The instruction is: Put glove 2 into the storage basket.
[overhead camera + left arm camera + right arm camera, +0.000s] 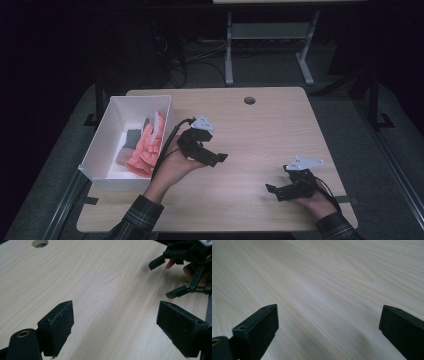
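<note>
- left gripper [212, 152] spread wide, holding nothing, just right of the white bin [107, 145]
- pink glove [147, 147] lies inside that bin
- right gripper [280, 190] also gaping, empty, over bare table [260, 130]

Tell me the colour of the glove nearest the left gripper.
Coral pink glove, in the white box; clearest in the high view.

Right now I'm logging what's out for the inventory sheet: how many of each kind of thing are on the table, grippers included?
White box: 1
Gloves in the box, pink one and grey one: 2
Grippers, left gripper and right gripper: 2
Total: 5
</note>
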Motion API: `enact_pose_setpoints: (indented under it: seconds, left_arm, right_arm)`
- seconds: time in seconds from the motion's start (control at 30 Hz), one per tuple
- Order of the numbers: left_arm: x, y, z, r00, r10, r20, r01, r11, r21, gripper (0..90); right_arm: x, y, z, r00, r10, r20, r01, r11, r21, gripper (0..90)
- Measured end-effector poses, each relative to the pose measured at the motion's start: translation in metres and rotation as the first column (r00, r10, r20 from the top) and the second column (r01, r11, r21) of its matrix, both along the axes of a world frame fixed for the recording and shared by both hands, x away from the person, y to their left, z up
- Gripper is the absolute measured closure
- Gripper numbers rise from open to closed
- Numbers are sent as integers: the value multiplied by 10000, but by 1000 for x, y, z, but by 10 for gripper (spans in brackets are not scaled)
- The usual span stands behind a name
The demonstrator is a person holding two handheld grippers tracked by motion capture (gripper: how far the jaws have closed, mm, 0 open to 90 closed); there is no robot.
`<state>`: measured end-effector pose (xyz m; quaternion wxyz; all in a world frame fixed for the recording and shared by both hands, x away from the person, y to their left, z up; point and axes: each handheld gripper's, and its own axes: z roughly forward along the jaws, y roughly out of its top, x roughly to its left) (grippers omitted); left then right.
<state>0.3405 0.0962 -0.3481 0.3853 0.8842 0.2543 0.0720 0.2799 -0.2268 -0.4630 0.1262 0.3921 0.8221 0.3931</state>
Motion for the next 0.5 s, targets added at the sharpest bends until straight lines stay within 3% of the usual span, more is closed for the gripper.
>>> enact_pose_setpoints:
  seconds: [0.23,0.5]
  left_arm:
    - [-7,-13,-26,9993,-365,-99,365,9993,65,139]
    - [-11,-17,-55,9976,-575,-380,581,9982,139,139]
  right_arm:
    - [0,1,0,10000,36,-52,-36,10000,4,22]
    - [0,1,0,10000,7,-64,-7,10000,31,22]
